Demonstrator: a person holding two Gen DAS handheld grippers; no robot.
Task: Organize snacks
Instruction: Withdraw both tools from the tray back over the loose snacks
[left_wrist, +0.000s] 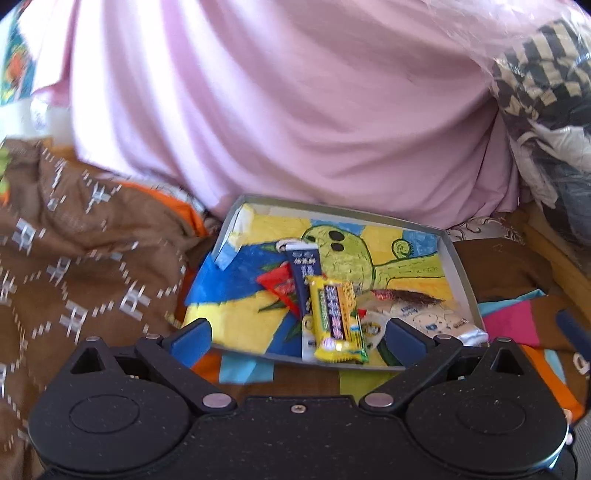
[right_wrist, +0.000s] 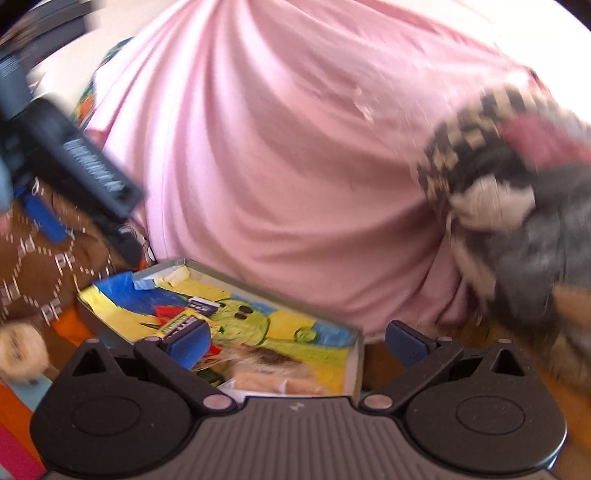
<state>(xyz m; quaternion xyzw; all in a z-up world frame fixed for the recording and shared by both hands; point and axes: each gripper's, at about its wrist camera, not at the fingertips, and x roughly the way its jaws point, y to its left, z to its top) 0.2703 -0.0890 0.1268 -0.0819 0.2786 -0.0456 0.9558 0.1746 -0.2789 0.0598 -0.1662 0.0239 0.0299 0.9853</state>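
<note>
We are working over a bed piled with a big pink cloth (left_wrist: 295, 110), and a brown patterned blanket (left_wrist: 74, 258) is lying to the left of it. In front of the pink cloth a shallow box (left_wrist: 460, 266) is sitting on the bed, lined with a bright yellow, blue and green drawing.

We are judging the job as well along. Several snacks are already lying inside the box: a white packet (left_wrist: 436, 321) at the right near corner, a yellow bar (left_wrist: 338, 317) resting on top near the middle of the front edge, a dark blue bar (left_wrist: 301, 269) running under it toward the back, a red wrapper (left_wrist: 279, 284) just left of that, and a dark brown wrapper (left_wrist: 410, 297) to the right. They are overlapping loosely rather than lined up, so tidying may be what is left. We are not seeing any snack outside the box, though the right wrist view is blurred and much of the bed is hidden.

The left hand-held gripper (left_wrist: 299, 338) is hovering at the near edge of the box with its jaws wide and nothing between them. The right hand-held gripper (right_wrist: 297, 341) is also standing wide and empty over the box's near right part.
</note>
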